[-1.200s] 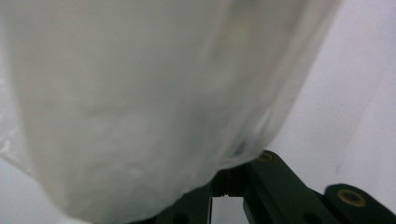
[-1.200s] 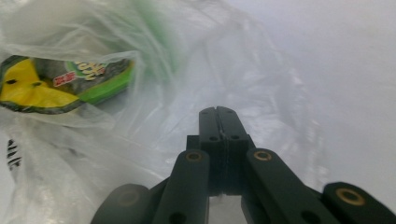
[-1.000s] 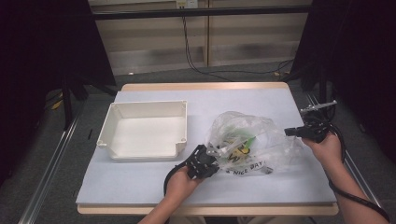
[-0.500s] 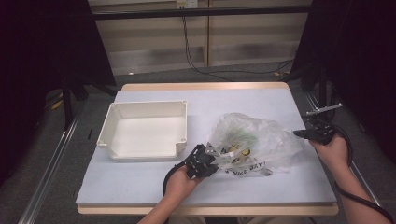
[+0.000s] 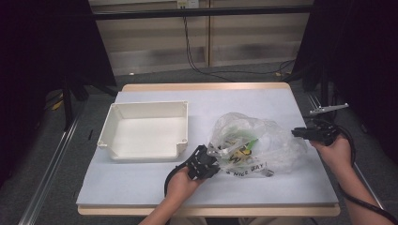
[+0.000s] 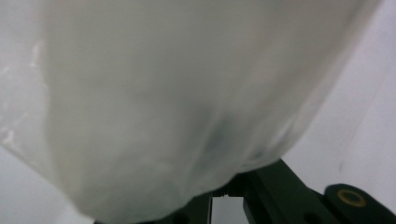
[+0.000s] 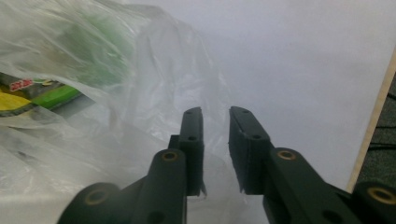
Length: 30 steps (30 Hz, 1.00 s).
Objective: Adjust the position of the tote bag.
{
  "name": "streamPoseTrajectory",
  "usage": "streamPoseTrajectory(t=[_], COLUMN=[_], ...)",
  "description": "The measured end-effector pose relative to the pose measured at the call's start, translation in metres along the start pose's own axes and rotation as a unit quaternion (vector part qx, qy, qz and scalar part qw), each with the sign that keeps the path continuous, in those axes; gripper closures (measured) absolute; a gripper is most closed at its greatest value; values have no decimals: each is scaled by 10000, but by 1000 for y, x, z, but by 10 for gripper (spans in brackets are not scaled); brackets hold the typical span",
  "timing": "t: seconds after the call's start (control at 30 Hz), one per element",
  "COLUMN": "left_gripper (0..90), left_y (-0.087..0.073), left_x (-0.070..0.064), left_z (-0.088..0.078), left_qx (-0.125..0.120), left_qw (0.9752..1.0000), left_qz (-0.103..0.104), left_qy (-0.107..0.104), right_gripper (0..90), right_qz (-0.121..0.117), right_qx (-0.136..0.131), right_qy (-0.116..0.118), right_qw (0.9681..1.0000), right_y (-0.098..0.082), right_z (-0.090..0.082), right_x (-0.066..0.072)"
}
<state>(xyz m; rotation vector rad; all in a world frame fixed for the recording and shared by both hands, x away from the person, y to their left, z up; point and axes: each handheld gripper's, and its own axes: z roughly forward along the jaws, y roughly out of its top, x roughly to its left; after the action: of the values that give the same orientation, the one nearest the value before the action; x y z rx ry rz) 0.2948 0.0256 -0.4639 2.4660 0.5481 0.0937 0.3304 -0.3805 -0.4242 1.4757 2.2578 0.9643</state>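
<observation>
Two grippers work one plastic bag [image 5: 256, 145]. My left gripper [image 5: 202, 162] is clamped on the bag's near-left edge, film draped over its jaws in the left gripper view. My right gripper [image 7: 215, 140] has just been opening: a second ago it pinched the bag's right side higher up; now its jaws stand a little apart with nothing between them, the bag slumped just left of its tips. I judge the bag is released there, so the left grip alone anchors it. Beyond my left gripper sits a white tray [image 5: 117, 140], empty, on the pale table [image 5: 263, 101]. Farther off, dark curtains and cables.
</observation>
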Motion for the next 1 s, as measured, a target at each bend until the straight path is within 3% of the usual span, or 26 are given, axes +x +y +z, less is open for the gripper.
streamPoseTrajectory(t=[0.07,0.17,0.6,1.0], left_gripper=[900,900,900,900], left_y=[0,0,1,1], left_x=[-2,-1,-2,-1], left_z=[1,0,-1,-1], left_qx=[-55,-18,-85,-117], left_qw=[10000,10000,9999,9999], left_qz=[-79,-25,-72,-45], left_qy=[18,-13,-18,-2], right_gripper=[708,670,638,691], right_qz=[-53,-110,-405,-691], right_qx=[-87,-245,-344,-109], right_qy=[33,123,369,681], right_qw=[9999,9996,9979,9952], right_y=[3,7,12,-4], right_z=[-5,-11,-18,-12], right_x=[5,11,40,65])
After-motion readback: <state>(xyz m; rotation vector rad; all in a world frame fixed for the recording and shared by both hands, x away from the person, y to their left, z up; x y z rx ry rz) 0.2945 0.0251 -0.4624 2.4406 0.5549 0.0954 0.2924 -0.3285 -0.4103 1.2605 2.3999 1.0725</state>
